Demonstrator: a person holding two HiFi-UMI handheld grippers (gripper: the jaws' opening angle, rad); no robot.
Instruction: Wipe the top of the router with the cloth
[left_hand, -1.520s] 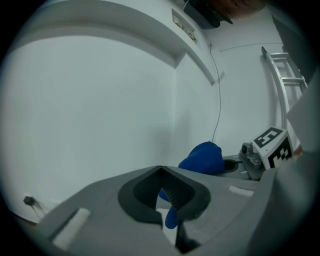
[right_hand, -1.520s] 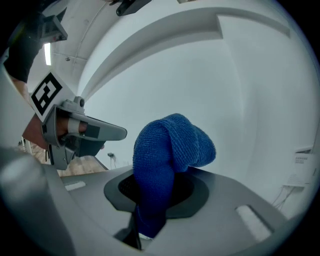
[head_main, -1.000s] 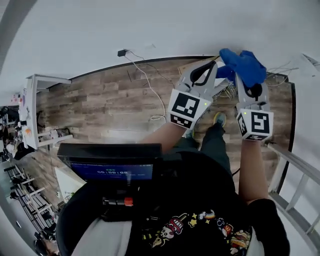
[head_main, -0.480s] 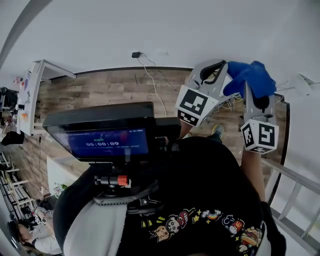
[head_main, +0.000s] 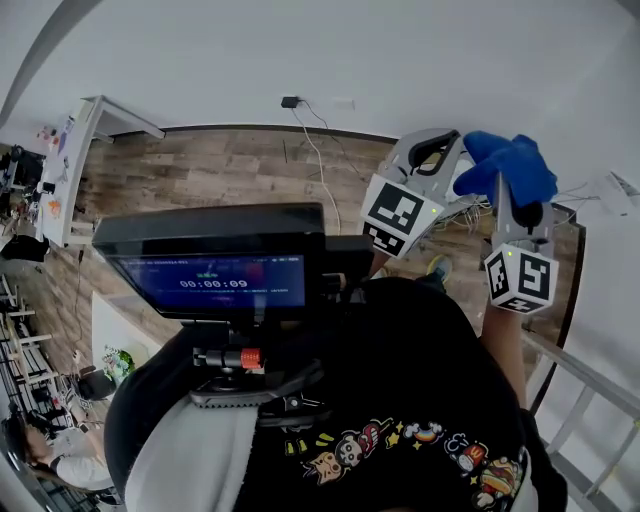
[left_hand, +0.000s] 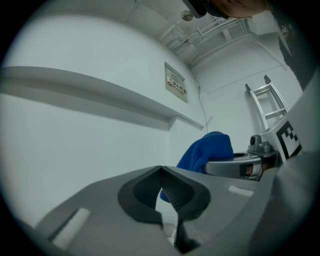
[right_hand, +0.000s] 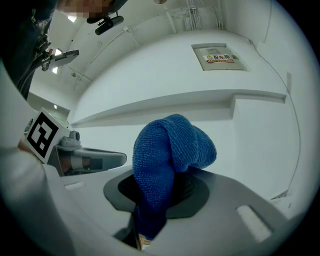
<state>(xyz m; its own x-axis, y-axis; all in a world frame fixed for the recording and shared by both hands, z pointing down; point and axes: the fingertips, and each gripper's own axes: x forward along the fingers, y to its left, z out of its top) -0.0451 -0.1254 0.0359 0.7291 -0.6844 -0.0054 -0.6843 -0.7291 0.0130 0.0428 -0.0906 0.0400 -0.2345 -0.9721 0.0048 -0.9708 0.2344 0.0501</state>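
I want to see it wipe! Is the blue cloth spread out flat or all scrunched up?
Scrunched up. The fuzzy blue cloth bulges in a lump from the right gripper's shut jaws.

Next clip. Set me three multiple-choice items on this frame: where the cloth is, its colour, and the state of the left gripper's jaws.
1. Where is the cloth?
A. on the floor
B. between the jaws of the right gripper
C. draped over the screen

2. What colour is the cloth?
A. yellow
B. white
C. blue

3. How do the jaws of the left gripper stand?
A. together, nothing between them
B. wide apart
C. closed on a cable

1 B: the right gripper view shows it pinched between those jaws.
2 C: it is blue in every view.
3 A: the left gripper view shows the tips meeting with nothing between them.
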